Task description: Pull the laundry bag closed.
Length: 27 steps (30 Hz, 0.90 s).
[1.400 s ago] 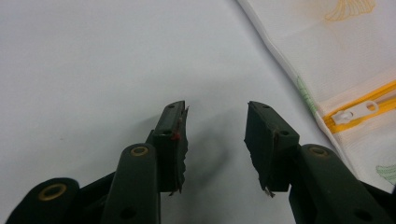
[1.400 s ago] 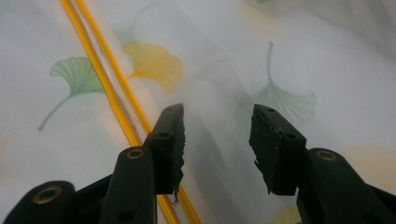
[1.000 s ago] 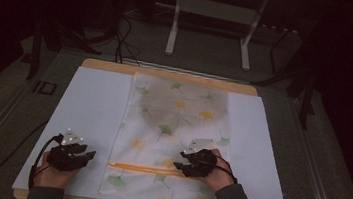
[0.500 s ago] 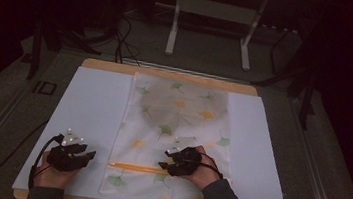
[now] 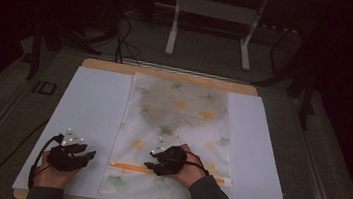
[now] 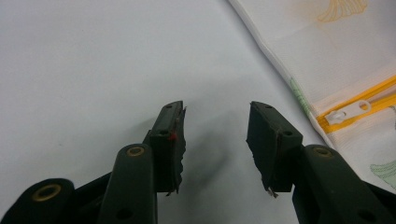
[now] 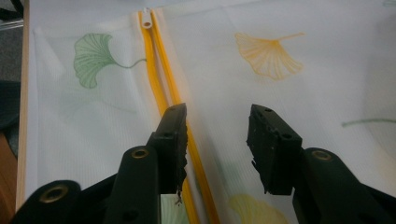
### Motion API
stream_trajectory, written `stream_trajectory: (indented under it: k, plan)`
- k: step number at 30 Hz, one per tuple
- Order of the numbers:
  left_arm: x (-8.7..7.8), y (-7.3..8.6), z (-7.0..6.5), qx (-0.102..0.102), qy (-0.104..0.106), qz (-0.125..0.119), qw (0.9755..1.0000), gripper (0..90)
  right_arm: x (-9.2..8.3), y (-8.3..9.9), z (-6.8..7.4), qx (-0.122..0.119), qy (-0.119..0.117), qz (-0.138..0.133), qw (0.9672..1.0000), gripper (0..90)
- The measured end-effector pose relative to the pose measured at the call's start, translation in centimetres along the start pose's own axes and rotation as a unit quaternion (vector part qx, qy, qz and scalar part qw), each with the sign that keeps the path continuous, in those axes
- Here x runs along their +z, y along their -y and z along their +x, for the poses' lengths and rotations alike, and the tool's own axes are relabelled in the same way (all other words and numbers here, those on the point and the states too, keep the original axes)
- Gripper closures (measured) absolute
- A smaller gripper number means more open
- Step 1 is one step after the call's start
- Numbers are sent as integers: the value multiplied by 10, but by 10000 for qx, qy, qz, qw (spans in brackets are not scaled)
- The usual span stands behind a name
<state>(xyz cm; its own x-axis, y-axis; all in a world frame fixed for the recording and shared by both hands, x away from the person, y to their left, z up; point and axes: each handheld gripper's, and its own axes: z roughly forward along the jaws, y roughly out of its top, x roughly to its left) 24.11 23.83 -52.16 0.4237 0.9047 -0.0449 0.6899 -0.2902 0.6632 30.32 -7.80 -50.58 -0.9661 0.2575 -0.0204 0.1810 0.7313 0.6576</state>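
Taking the yellow zipper [image 5: 166, 172] as the landmark: it runs crosswise over the near end of the leaf-printed mesh bag [image 5: 181, 125], its long axis parallel to the table's near edge, and its white pull tab [image 6: 348, 112] sits at the bag's left edge.

Nearest the person, the left gripper [image 5: 88, 155] rests on the white mat [image 5: 88, 104], just off the zipper's pull end, jaws wide apart with nothing between them. In the left gripper view the tab lies ahead and to the right of the fingertips [image 6: 175, 121], close but untouched.

The right gripper [image 5: 150, 166] sits over the bag about midway along the zipper, pointing along it toward the tab. Its jaws have just been closing a little but remain wide, gripping nothing; its left pad [image 7: 175, 126] lies over the yellow band, and the tab [image 7: 147, 18] is well ahead.

The left gripper looks the nearer one to the tab, so a grab there would likely fall to it.
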Motion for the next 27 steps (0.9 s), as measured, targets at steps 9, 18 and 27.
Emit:
stream_trajectory:
  k: [9, 18, 27]
  plan:
    - [0, 0, 1, 6, 3, 2, 10000, 561, 13, -11, 6, -80, -195, -83, 9997, 611]
    - [0, 0, 1, 9, 11, 17, 10000, 561, 25, -21, 12, -118, -294, -159, 9994, 636]
    - [1, 0, 1, 8, 18, 23, 10000, 560, 37, -29, 19, -218, -393, -210, 9988, 703]
